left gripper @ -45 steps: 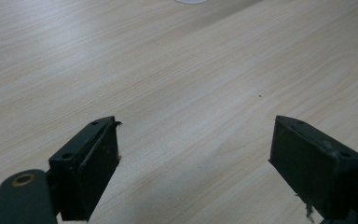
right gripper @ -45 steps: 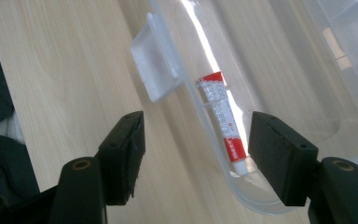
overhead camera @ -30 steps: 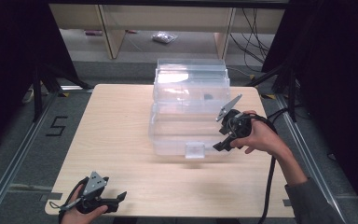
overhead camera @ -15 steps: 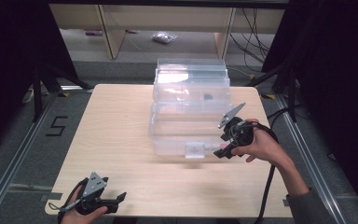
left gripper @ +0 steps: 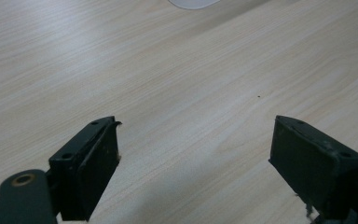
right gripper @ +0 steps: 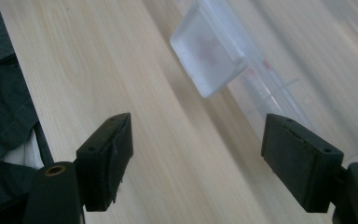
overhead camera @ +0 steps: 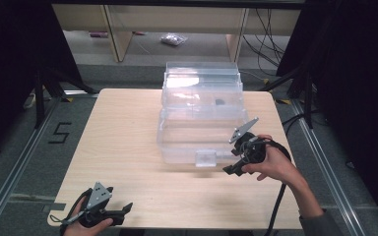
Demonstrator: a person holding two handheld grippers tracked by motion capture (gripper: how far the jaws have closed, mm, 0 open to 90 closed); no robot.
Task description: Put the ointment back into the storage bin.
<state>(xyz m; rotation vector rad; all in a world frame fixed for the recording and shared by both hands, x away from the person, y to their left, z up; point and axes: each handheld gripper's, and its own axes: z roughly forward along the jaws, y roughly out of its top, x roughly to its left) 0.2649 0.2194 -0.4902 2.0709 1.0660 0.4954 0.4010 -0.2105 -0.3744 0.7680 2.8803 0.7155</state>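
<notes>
My right gripper (overhead camera: 235,166) dropped from the clear box (overhead camera: 200,118) toward its front latch (right gripper: 209,59), jaws just spreading wide with nothing between them. The latch sat just ahead, untouched. My left gripper (overhead camera: 115,215) waited, wide and empty, near the table (overhead camera: 123,132) edge.

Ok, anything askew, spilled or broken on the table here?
Nothing stands out. The clear box sits square on the table, its front latch whole, nothing spilled. The right gripper, jaws just opening with nothing between them, is beside the latch. The left gripper is open near the table's front edge.
</notes>
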